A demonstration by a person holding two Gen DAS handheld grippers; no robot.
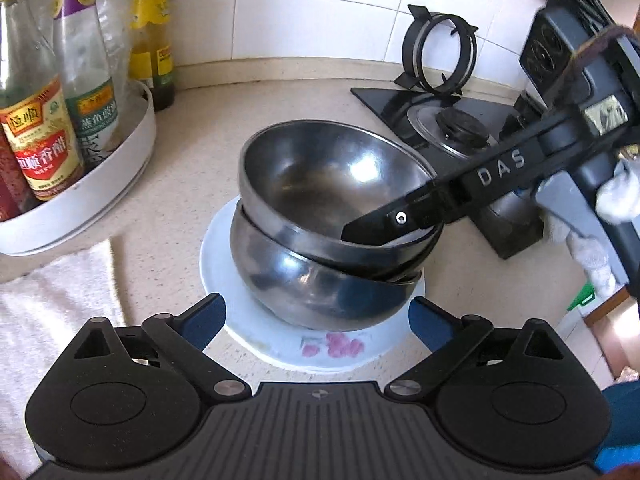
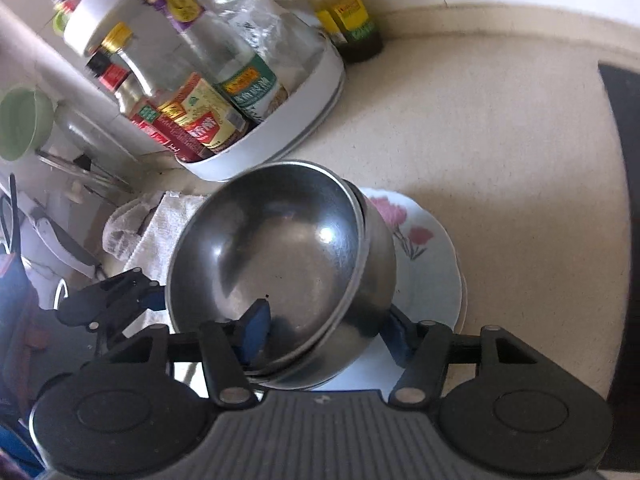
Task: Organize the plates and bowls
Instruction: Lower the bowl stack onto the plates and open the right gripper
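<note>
Two steel bowls are nested on a white flowered plate (image 1: 218,252) (image 2: 434,284) on the counter. The top bowl (image 1: 312,172) (image 2: 272,240) sits tilted in the lower bowl (image 1: 320,292) (image 2: 378,264). My right gripper (image 2: 326,312) straddles their near wall, one blue pad inside the top bowl and the other outside the lower one. Bare inner wall shows beside the inside pad, so the jaws look open. In the left wrist view, that gripper's near finger (image 1: 394,219) crosses the top rim. My left gripper (image 1: 316,304) stands open and empty at the plate's near edge.
A white round tray (image 1: 132,168) (image 2: 308,120) of sauce bottles stands to the left of the plate, with a white towel (image 1: 52,300) (image 2: 160,224) in front of it. A black gas stove (image 1: 400,104) with a loose pot ring (image 1: 440,52) lies behind on the right. A white-gloved hand (image 1: 616,200) holds the right gripper.
</note>
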